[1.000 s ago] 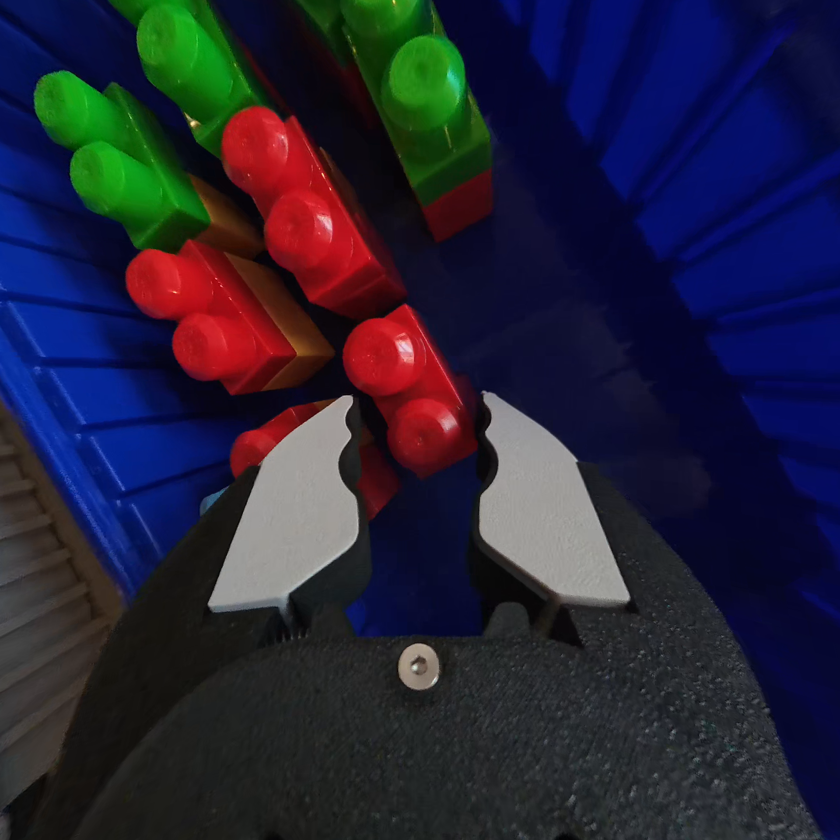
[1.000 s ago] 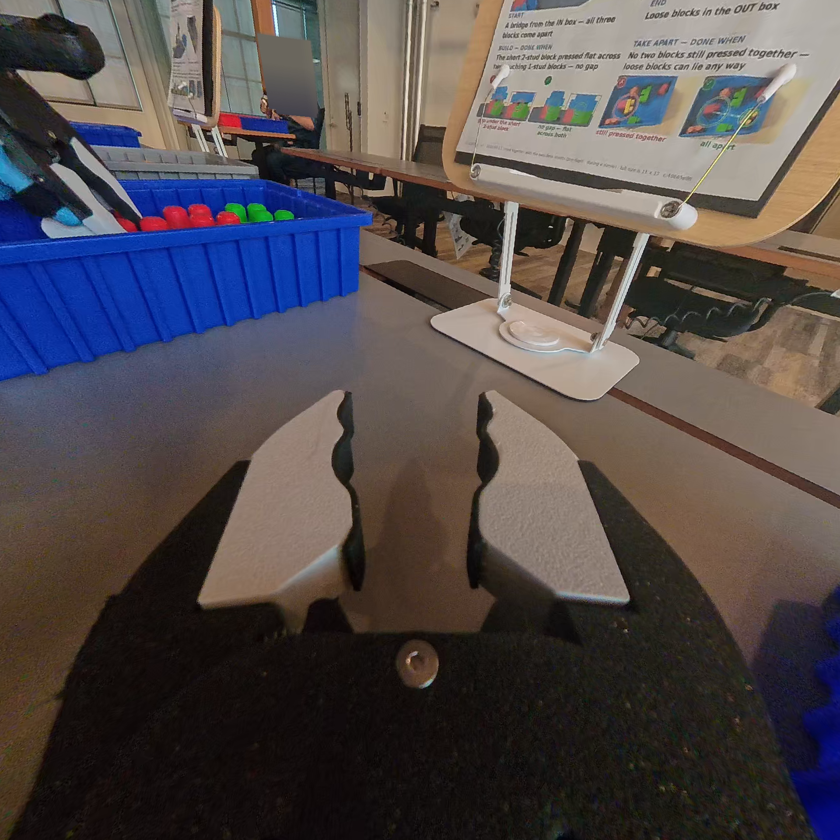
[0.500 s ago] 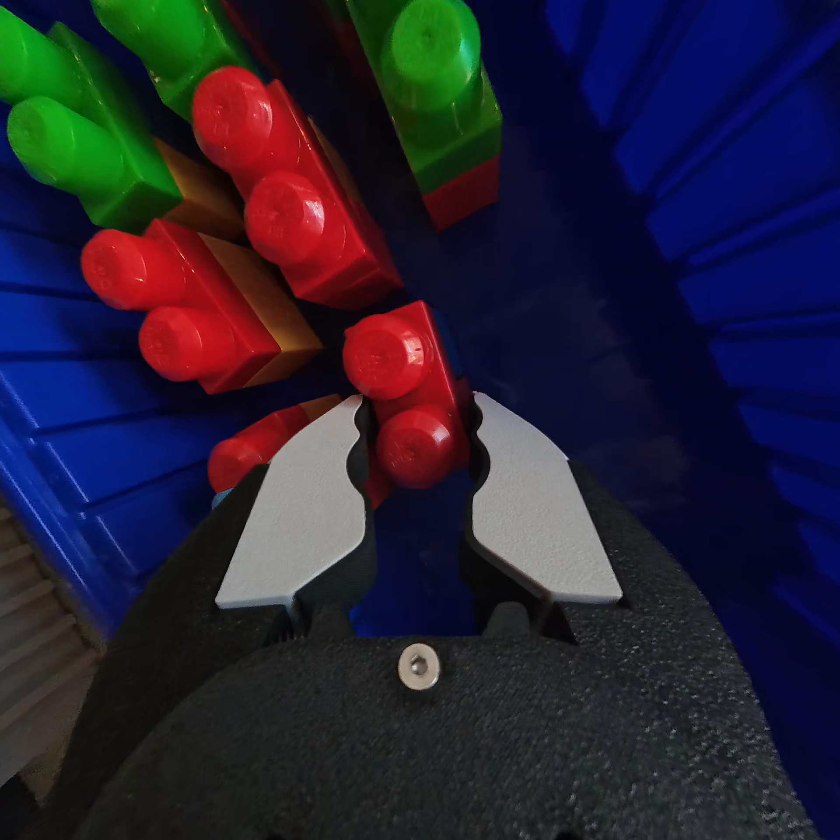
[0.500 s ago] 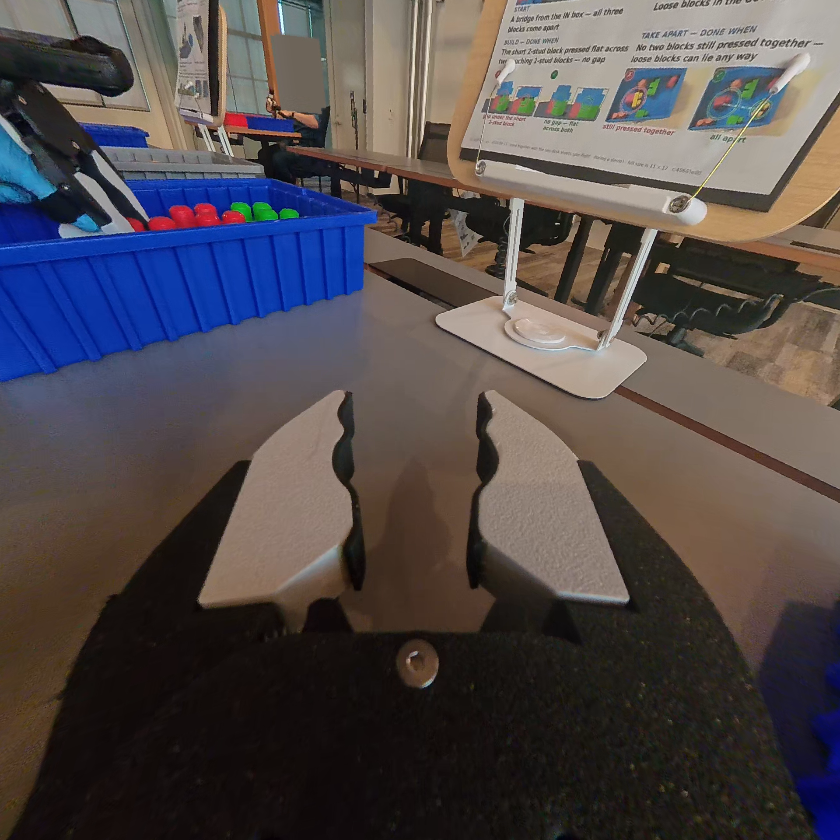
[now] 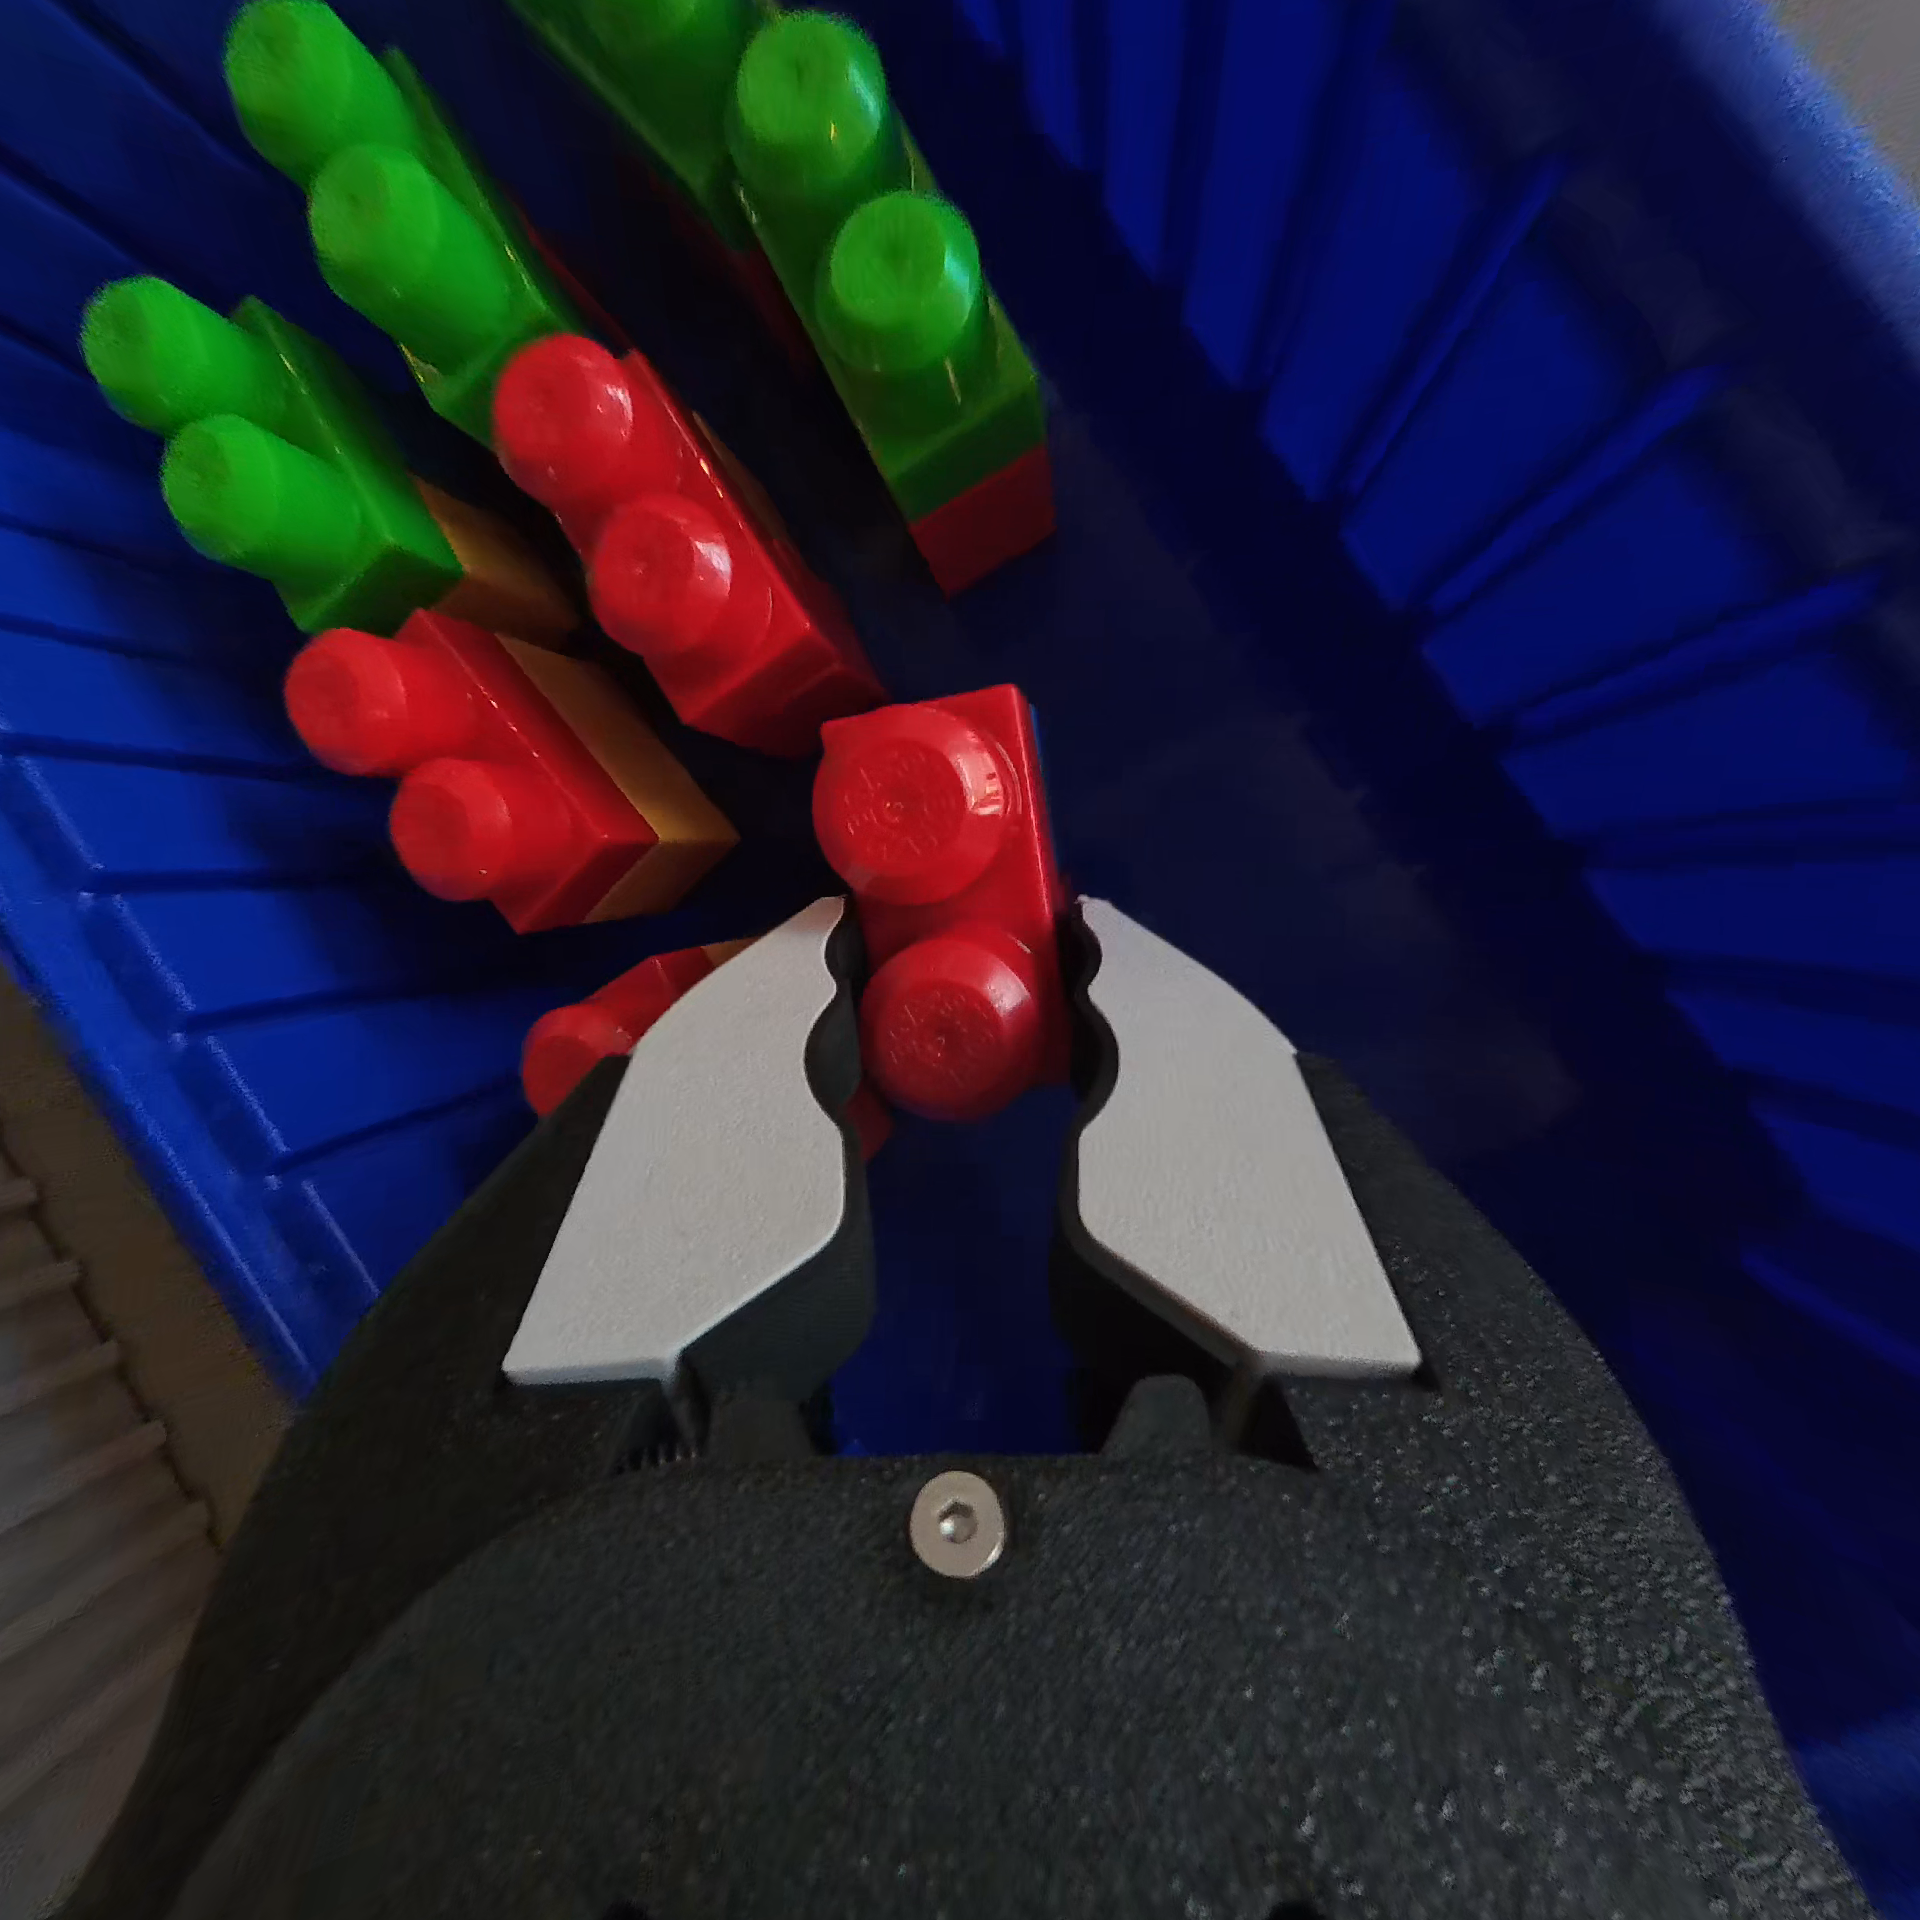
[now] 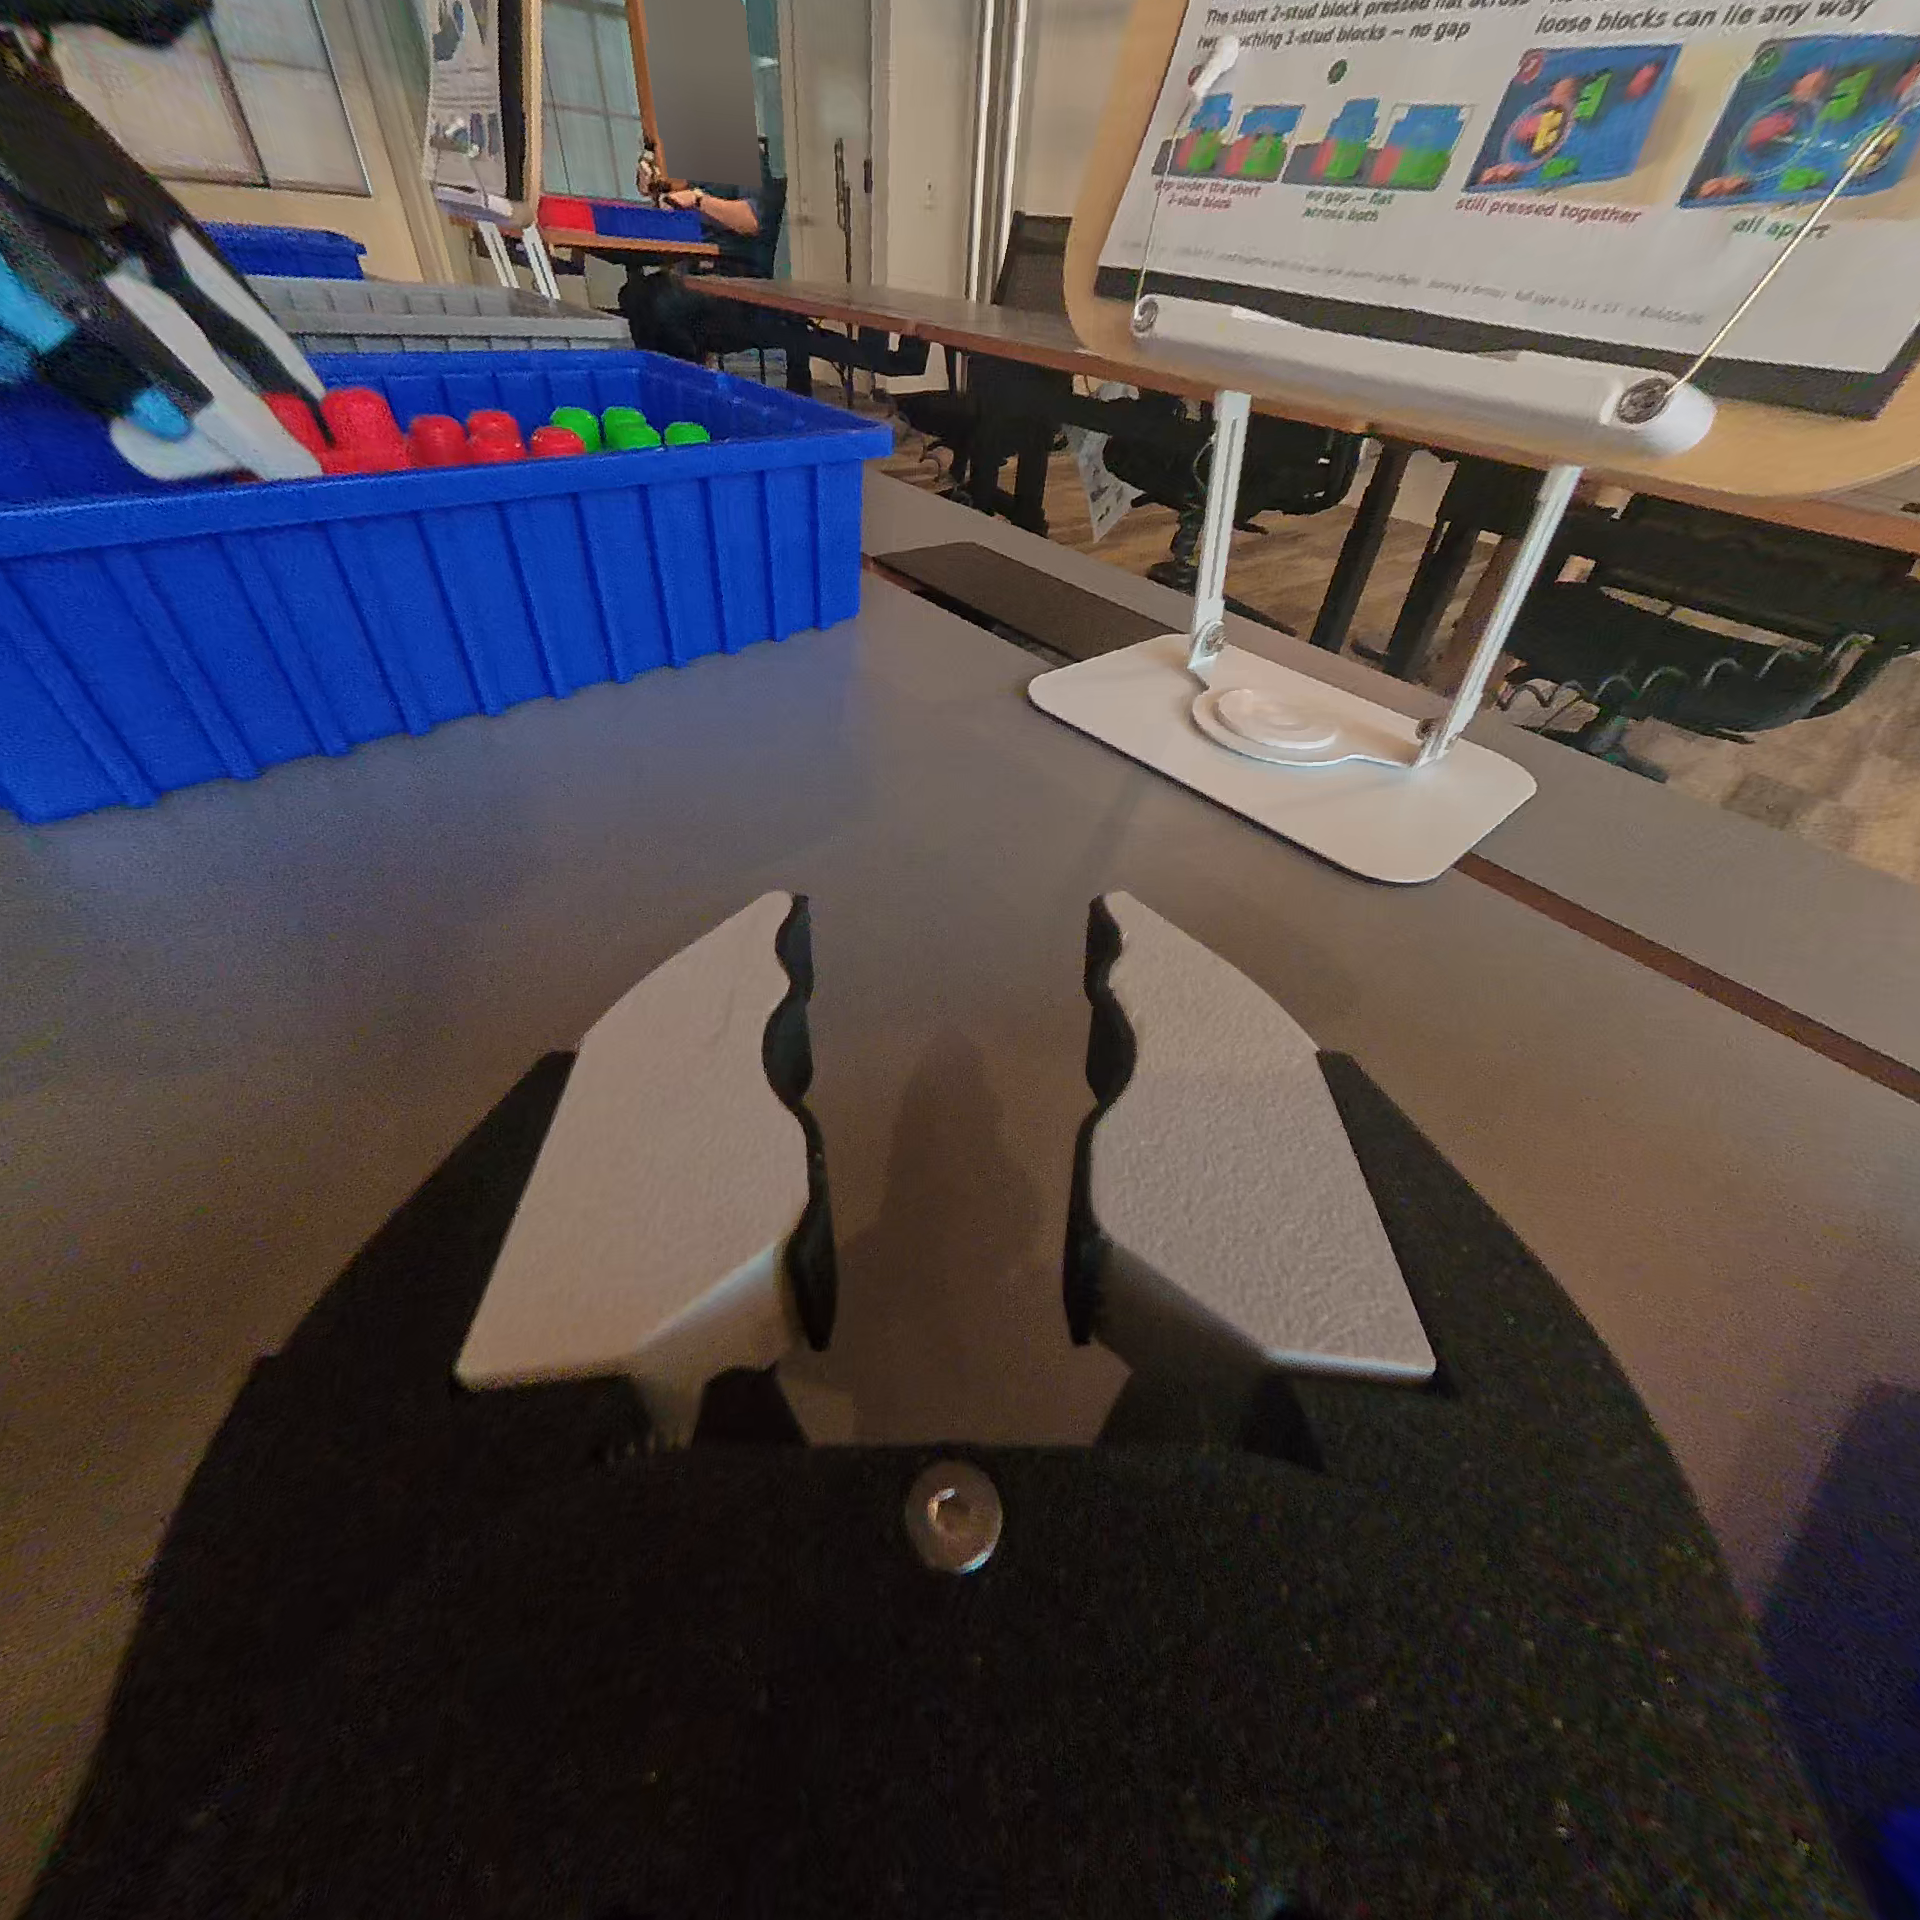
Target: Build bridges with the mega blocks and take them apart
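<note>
My left gripper [image 5: 956,956] has its jaws clamped on a red two-stud block [image 5: 940,894] inside the blue bin [image 5: 1558,520], while my right gripper [image 6: 945,966] hovers over the table [image 6: 520,883], jaws apart and empty.

Printed instruction sheet [image 6: 1507,156] — on stand

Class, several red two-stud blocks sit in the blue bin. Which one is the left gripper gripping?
The red block nearest the camera, clamped between the left gripper fingers; the others stand free.
</note>
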